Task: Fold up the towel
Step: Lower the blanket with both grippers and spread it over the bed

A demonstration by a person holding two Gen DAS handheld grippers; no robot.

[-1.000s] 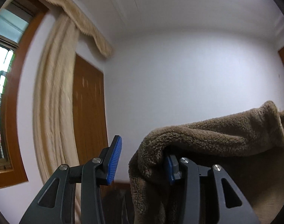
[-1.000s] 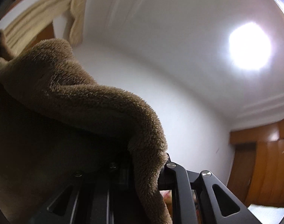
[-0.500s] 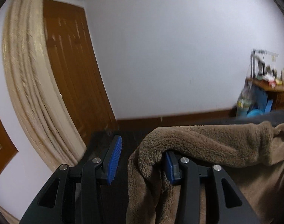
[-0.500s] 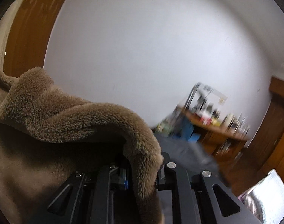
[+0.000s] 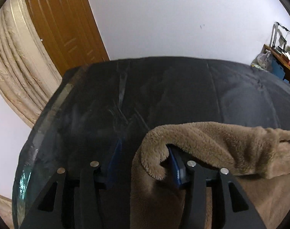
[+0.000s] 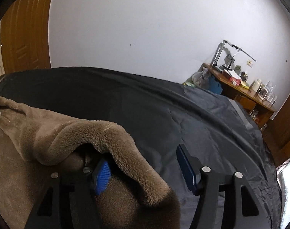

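A fluffy brown towel (image 5: 211, 139) lies on the black-covered surface (image 5: 164, 87). In the left wrist view its corner drapes over the right finger and hangs into the gap of my left gripper (image 5: 144, 146). The jaws are opening and the left pad (image 5: 114, 154) stands clear of the cloth. In the right wrist view the towel (image 6: 49, 133) folds over the left finger of my right gripper (image 6: 143, 157). Those jaws are opening wide; the cloth edge hangs between them and the right pad (image 6: 187, 168) is bare.
The black cover (image 6: 183, 114) stretches far ahead and to the right. A wooden door (image 5: 64, 26) and a beige curtain (image 5: 17, 66) stand at the left. A cluttered wooden desk (image 6: 240, 87) sits against the white wall at the right.
Both views swung down from the wall and ceiling to the black surface, with the towel lowered onto it. The right jaws, which were clamped on the towel, have sprung apart. The left jaws widened a little.
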